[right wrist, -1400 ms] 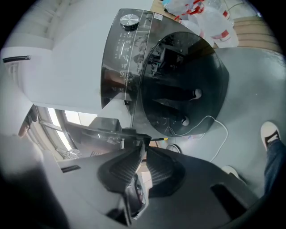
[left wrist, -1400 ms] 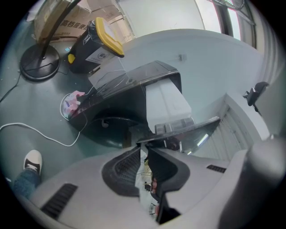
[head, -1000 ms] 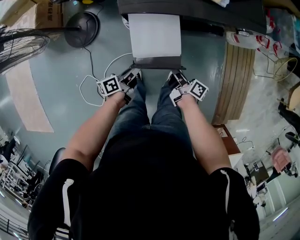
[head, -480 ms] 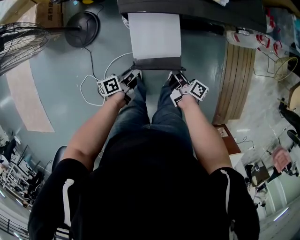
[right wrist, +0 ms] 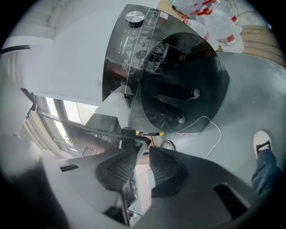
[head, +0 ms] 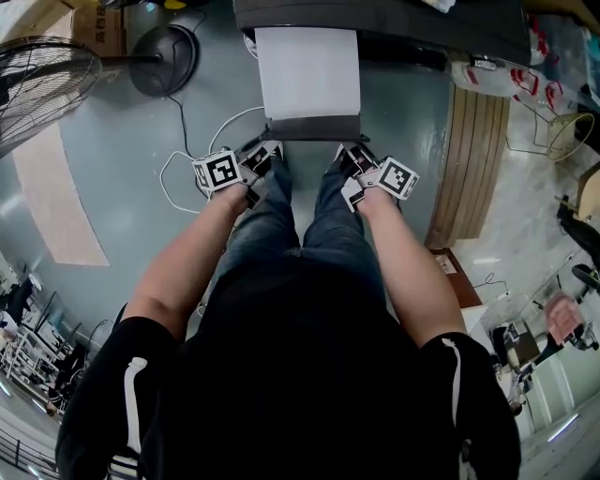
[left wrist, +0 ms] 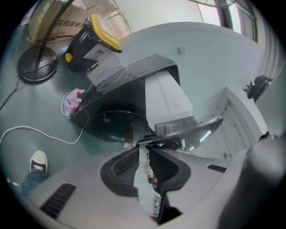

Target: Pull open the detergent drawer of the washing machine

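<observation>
Both ends of the drawer's (head: 309,70) dark front (head: 314,127) have tongs at them: the left tongs (left wrist: 147,145) at its left end, the right tongs (right wrist: 144,150) at its right. We see the drawer, white on top, standing far out of the washer (head: 375,23) and reaching toward our knees, its front just beyond our jeans (head: 300,216).

The left tongs are opening. A slim gap shows between their ribbed pads (left wrist: 123,165), and the thin edge of the front crosses right at the tips; the pads are not clamped on it. The right tongs are opening as well, with a wider gap between their pads (right wrist: 118,167), and the same edge lies at their tips, released.

From the right tongs we look at the washer's round dark door (right wrist: 178,80) and, beside it, a knob (right wrist: 135,18) on the control strip. A white cable (head: 183,159) loops over the floor (head: 112,187) left of the drawer. Farther left stands a fan (head: 42,84), its round base (head: 164,56) near the washer, with a box (head: 98,28) behind. From the left tongs we also see a black-and-yellow tub (left wrist: 85,53) beside that base. Right of the washer lies a pallet (head: 478,159), with printed bags (head: 511,80) at its far end.
</observation>
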`<state>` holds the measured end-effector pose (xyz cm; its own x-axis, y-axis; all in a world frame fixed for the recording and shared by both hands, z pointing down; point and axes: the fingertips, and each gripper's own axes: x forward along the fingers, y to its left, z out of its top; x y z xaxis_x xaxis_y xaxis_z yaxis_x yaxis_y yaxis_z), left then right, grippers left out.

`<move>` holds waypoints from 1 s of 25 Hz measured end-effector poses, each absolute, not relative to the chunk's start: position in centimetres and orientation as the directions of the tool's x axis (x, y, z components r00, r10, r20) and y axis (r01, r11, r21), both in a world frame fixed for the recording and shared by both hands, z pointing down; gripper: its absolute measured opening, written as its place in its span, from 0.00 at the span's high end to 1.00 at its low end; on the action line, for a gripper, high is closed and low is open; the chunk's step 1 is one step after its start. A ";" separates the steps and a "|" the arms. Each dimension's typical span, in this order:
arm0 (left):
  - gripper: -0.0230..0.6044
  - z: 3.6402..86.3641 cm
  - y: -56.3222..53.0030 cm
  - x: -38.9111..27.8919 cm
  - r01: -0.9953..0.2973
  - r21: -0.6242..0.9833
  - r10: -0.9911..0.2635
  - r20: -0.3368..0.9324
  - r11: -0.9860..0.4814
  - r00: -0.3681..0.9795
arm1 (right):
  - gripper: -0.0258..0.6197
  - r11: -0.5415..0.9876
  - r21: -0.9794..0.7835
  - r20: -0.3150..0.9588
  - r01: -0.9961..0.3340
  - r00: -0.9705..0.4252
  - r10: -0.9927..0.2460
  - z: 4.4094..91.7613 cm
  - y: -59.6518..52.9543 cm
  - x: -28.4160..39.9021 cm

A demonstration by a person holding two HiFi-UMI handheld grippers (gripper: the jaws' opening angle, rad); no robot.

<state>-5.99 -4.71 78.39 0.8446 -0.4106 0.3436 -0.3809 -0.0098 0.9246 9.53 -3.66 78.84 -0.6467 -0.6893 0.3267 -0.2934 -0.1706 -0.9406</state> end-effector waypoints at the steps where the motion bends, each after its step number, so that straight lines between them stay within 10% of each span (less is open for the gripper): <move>1: 0.84 78.4 -4.7 -5.9 -0.388 0.922 -0.402 0.348 -0.019 0.847 | 0.81 -0.178 -0.936 0.340 -0.305 -0.648 -0.681 79.0 -3.6 9.6; 25: 0.73 76.0 -3.6 -7.2 -0.559 0.781 -0.245 0.505 -0.279 0.828 | 0.76 -0.051 -0.791 0.525 -0.610 -0.635 -0.566 76.7 -2.0 13.2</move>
<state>-7.22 -3.56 75.96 0.8280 -0.2446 0.5046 -0.5585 -0.2788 0.7812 13.24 -1.97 76.71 -0.6350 -0.5663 0.5254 -0.6095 -0.0507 -0.7912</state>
